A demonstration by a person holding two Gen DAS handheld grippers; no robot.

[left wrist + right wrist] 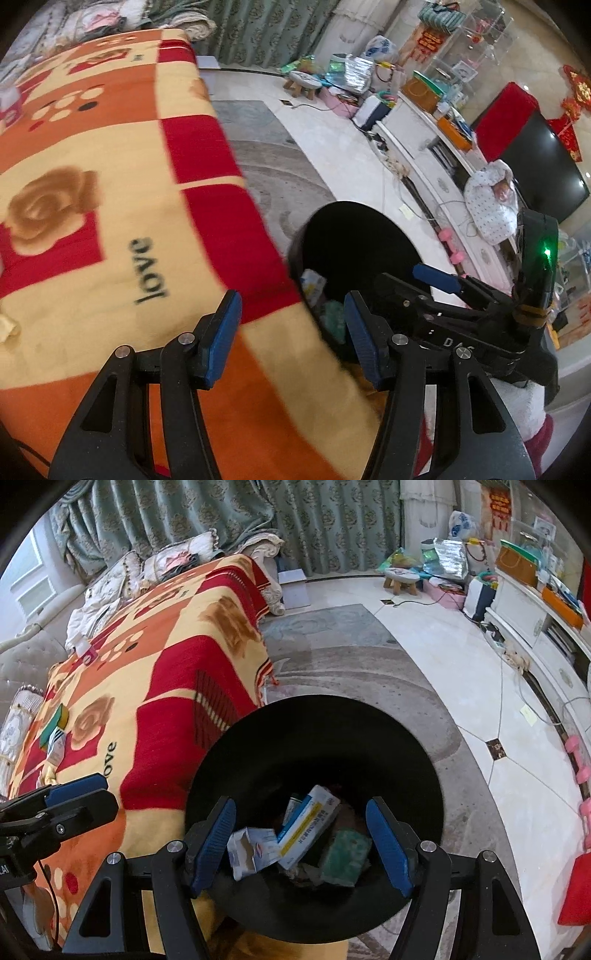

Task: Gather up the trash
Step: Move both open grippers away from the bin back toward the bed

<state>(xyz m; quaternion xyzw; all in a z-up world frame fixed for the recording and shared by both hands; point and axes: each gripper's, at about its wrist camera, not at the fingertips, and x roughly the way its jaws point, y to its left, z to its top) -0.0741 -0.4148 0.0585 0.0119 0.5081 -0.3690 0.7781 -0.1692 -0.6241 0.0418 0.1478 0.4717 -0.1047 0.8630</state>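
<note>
Inside the black bin (258, 738), a blue-white box (308, 825) leans diagonally; both tongs (301, 843) (291, 332) wide, empty.

Home living room: sofa (155, 657), curtains (221, 520), television (535, 166).

**Our two black-and-blue grippers**

Our left gripper (291, 332) is a black plastic frame with triangular cut-outs and round silver screw heads at the joints. Its fingers (221, 332) carry ribbed blue pads. Our right gripper (301, 843) is built the same way: black arms, silver screws, blue ribbed pads (388, 849). Seen from the left wrist view, its body bears white letters "DAS", a yellow band and a glowing green light. A thin dark cable trails near the left gripper's body in the right wrist view.
</note>
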